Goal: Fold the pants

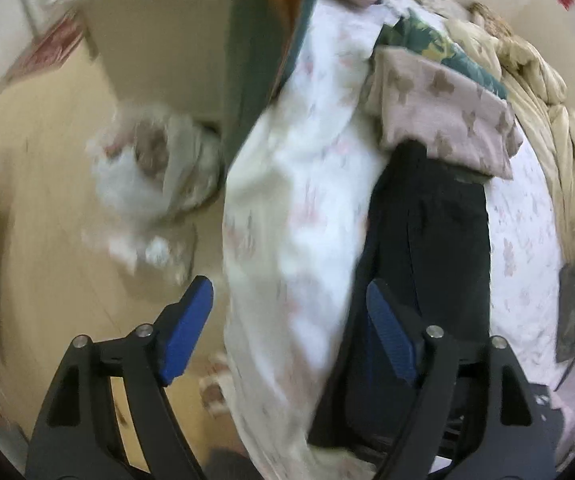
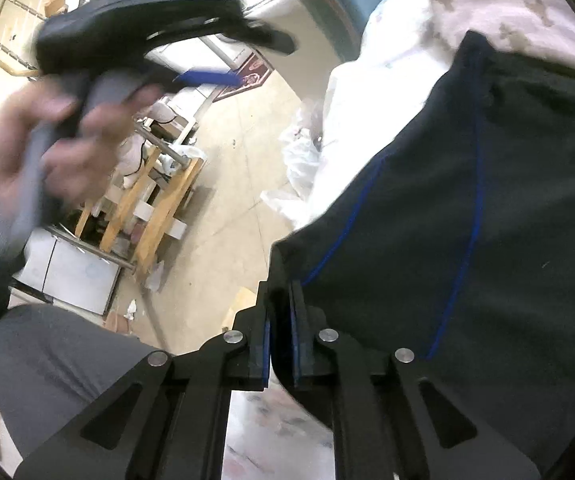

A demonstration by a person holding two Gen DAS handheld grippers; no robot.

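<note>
Right gripper (image 2: 280, 334): fingers drawn together and clamped on the near-left corner of the dark pants (image 2: 467, 216), which carry thin blue piping and lie spread on the bed's white floral sheet (image 1: 299, 200) close to its left edge, with the far end tucked under a pinkish patterned blanket (image 1: 447, 120). Left gripper (image 1: 287, 328): fingers spread wide and holding nothing, one blue pad (image 1: 185, 332) out over the floor past the bed edge, the other above the pants. In the right wrist view the person's left hand (image 2: 43, 148) grips that tool's handle, blurred, above the floor (image 2: 227, 200).
</note>
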